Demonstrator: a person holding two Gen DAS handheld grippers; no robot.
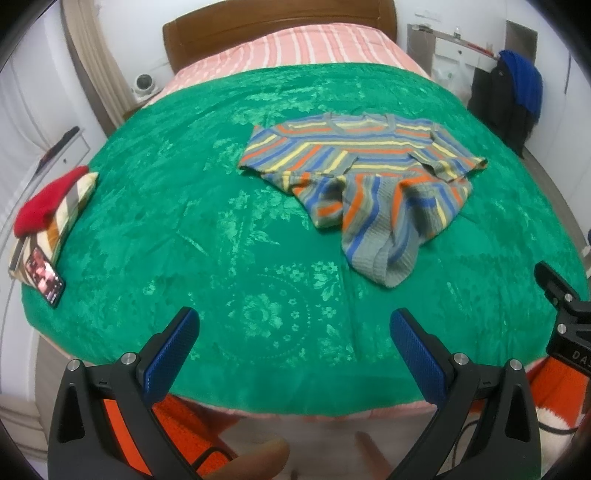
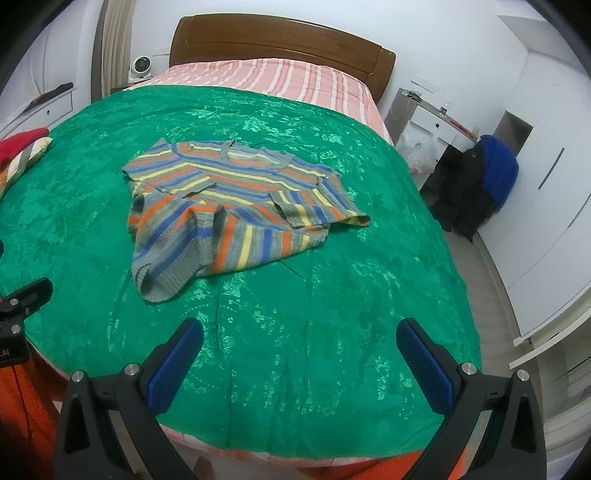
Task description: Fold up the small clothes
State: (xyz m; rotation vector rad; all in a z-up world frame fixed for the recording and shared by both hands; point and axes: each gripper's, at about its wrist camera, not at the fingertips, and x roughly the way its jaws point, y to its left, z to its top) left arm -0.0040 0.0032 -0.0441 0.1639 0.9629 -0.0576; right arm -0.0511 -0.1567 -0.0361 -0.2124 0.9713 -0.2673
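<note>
We observed one small striped knit sweater (image 1: 364, 162) (image 2: 236, 199) lying on the green bedspread (image 1: 184, 221) (image 2: 332, 295), roughly at its centre. Its stripes ran grey, blue, orange and yellow. The neckline pointed toward the headboard (image 1: 277, 26) (image 2: 280, 40) and lay flat. Both sleeves were turned inward across the chest. We found the lower half bunched and twisted, with the ribbed hem rumpled at the near edge, unfolded

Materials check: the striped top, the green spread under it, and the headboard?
Multicoloured striped top: looks like knit wool or acrylic, matte, with a ribbed texture and thick hem.
Green floral bedspread: seemingly satin or velvet-like jacquard; its raised flower pattern catches a sheen.
Brown headboard: appears to be varnished wood, smooth and semi-gloss.
</note>
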